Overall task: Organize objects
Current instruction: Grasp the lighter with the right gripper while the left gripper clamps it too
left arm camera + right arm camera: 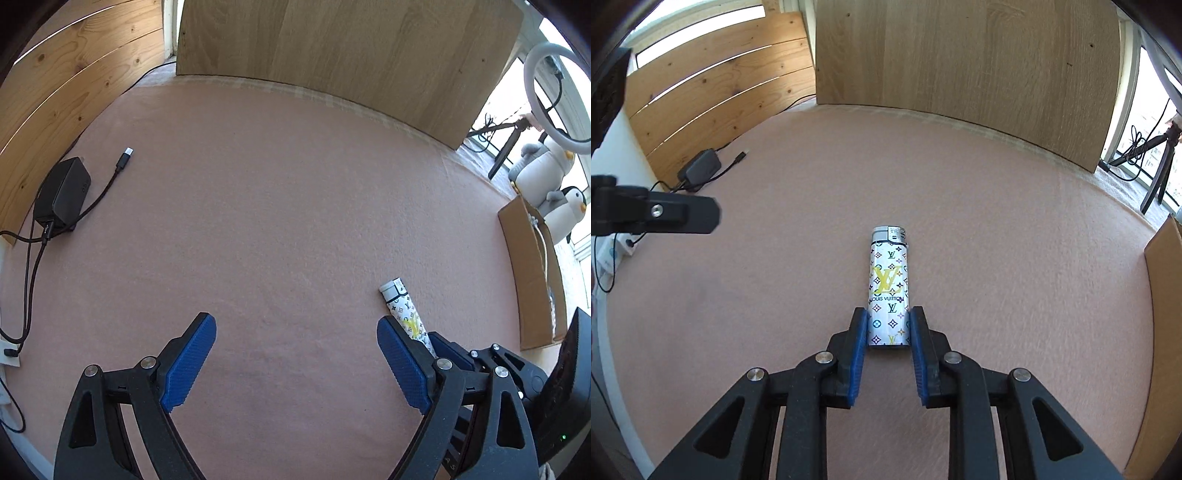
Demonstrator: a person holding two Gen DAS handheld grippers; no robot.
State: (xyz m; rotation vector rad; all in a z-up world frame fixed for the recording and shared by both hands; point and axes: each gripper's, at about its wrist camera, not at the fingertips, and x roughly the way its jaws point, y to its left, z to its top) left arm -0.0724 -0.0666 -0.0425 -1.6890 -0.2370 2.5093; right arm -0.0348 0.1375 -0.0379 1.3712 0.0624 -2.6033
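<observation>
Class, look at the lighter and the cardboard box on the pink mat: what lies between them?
Nothing: in the right wrist view, only bare pink mat separates the lighter, gripped by the right gripper, from the cardboard box.

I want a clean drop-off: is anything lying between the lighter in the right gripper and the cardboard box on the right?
Nothing visible does. The right gripper is closed on the lighter, and only bare pink felt lies between it and the cardboard box. The box's inside is mostly out of view.
</observation>
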